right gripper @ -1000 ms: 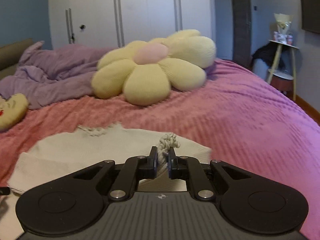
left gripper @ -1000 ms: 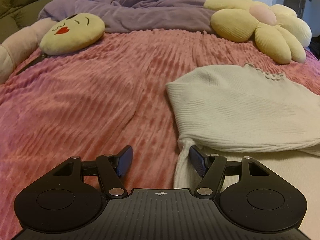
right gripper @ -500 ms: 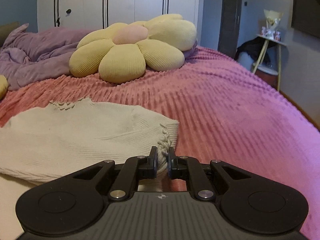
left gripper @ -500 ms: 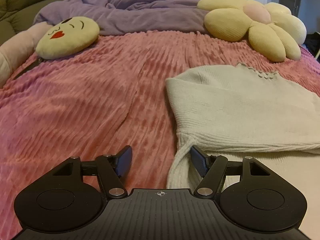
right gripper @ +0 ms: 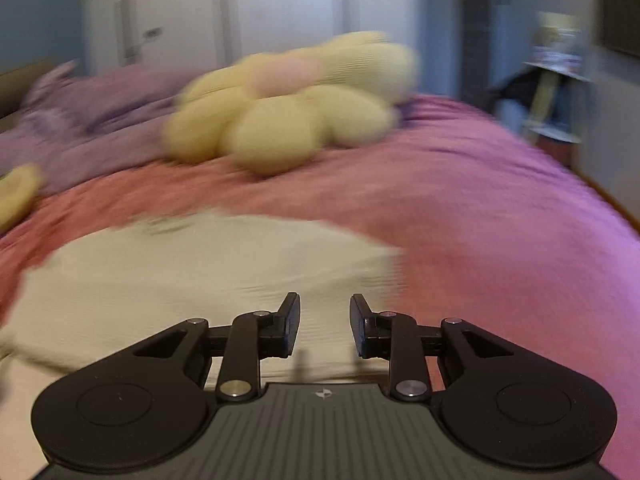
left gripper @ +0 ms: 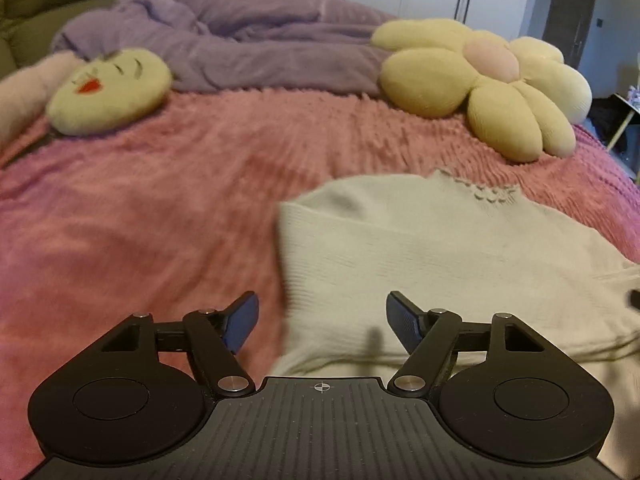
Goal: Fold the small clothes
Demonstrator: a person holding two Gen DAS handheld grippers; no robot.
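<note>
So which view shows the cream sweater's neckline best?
The left wrist view: the cream sweater is fairly sharp there, its scalloped neckline clear. In the right wrist view the sweater is motion-blurred, neckline barely traceable.

The right wrist view is smeared throughout: the flower cushion [right gripper: 288, 108] is a soft yellow blur, the wardrobe doors [right gripper: 224, 12] show no sharp handles, and whatever sits on the side table [right gripper: 556, 60] cannot be made out. The cream sweater [right gripper: 192, 272] runs off the picture's left edge and under the gripper body. In the left wrist view the sweater [left gripper: 460, 260] is cut by the right edge, where a small dark shape [left gripper: 634, 300] is unidentifiable. The face cushion [left gripper: 110, 90] is blurred.
</note>
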